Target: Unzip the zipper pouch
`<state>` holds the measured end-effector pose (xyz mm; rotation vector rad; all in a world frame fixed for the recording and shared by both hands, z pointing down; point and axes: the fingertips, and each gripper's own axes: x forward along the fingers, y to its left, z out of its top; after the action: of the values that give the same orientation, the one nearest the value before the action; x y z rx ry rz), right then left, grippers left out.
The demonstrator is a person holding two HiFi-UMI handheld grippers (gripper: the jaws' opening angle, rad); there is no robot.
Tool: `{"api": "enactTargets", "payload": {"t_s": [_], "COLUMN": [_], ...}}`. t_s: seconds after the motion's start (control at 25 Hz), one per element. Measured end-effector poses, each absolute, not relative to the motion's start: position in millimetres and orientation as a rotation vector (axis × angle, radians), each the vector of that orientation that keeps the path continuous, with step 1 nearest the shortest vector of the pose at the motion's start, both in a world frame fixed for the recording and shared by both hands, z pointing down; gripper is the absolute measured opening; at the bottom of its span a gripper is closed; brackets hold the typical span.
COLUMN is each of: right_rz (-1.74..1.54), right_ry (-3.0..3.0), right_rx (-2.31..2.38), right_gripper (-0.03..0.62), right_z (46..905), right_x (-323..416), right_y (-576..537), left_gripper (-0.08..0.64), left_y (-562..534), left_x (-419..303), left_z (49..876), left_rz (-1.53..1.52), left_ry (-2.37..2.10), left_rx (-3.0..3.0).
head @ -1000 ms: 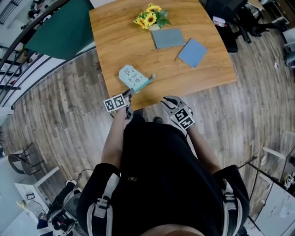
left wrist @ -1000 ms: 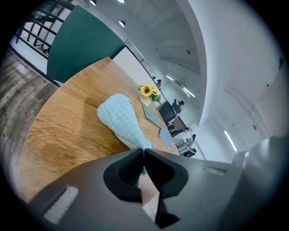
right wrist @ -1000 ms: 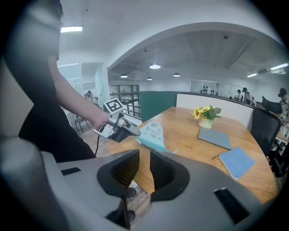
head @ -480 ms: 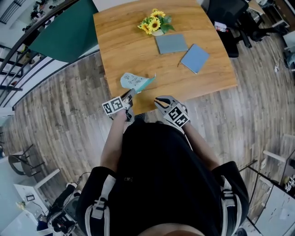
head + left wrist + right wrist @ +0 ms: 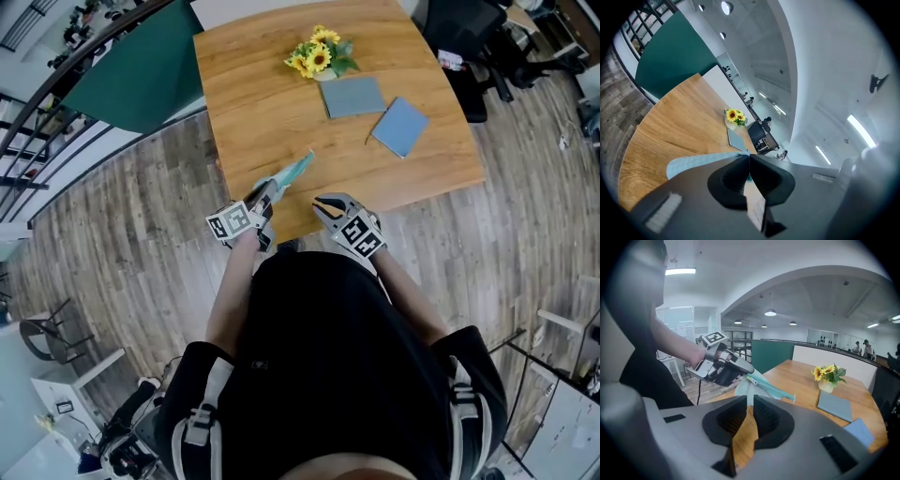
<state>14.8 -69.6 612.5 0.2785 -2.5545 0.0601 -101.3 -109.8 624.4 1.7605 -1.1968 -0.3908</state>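
The zipper pouch [image 5: 289, 174] hangs in the air over the near edge of the table [image 5: 272, 94], with the left gripper [image 5: 265, 192] clamped tight on its corner. The right gripper [image 5: 328, 203] is near it, its jaws a little apart and empty. I think the small zipper pull [image 5: 752, 379] is easy to miss, and a hard tug could drag the pouch out of this thin corner grip.
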Motion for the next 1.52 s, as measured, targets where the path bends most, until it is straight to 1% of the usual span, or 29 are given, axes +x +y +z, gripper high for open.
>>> {"api": "enactTargets", "payload": {"t_s": [0.8,1.0,1.2,1.36,1.52], "right_rz": [-0.045,-0.073,-0.086,-0.084,-0.067], "right_ry": [-2.660,-2.697,-2.708,-2.720,-2.739], "right_rx": [0.279,0.279,0.280,0.271,0.259], "right_gripper": [0.049,0.066,0.100,0.100,0.078], "right_z": [566,553,547,543,541], "right_x": [-32,-44,-51,-54,-55], "right_y": [-98,-103,-105,-100,-95], "left_gripper": [0.009,0.009,0.009,0.009,0.009], "left_y": [-121,-123,-119,-115,-112], "left_x": [-100,-100,-99,-98,-99], "left_z": [547,537,531,528,527], "left_rz": [-0.526,-0.544,-0.547,-0.546,-0.556], "left_ry": [-1.150,-1.136,-1.123,-1.113,-1.111], "left_rx": [1.886,1.911,1.926,1.933,1.930]}}
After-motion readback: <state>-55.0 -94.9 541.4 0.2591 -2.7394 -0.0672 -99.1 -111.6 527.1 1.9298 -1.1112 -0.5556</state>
